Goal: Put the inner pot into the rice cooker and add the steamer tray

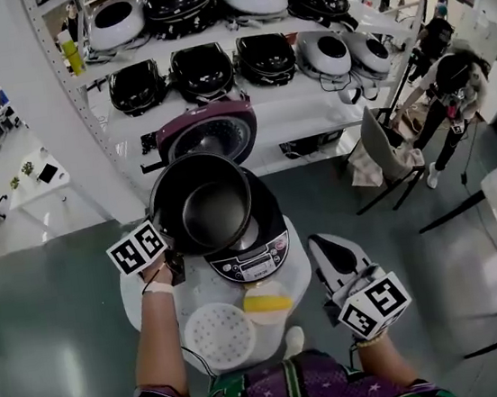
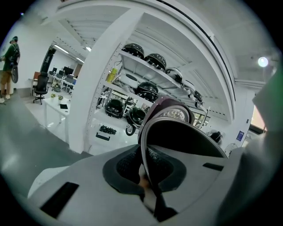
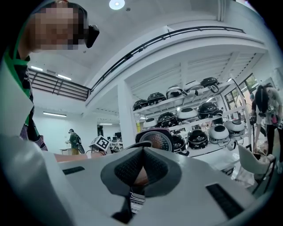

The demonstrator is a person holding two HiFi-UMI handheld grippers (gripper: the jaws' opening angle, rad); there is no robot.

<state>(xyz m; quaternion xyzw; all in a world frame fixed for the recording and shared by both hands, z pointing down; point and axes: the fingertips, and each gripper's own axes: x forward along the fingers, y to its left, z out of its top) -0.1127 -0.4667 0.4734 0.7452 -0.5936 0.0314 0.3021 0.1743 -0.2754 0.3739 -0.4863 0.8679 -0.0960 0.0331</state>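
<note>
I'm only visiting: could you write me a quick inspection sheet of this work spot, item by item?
Surface: small round white table, crowded.
Job's things: rice cooker with lid open; black pot at its opening, not clearly seated; white steamer tray lying on the table.
Clutter: yellow-topped dish beside the tray.
Grippers: left gripper shut on the pot's rim; right gripper shut, empty.
Cables: nothing seen for certain.
Surroundings: shelves of more cookers; a person standing at right.
</note>
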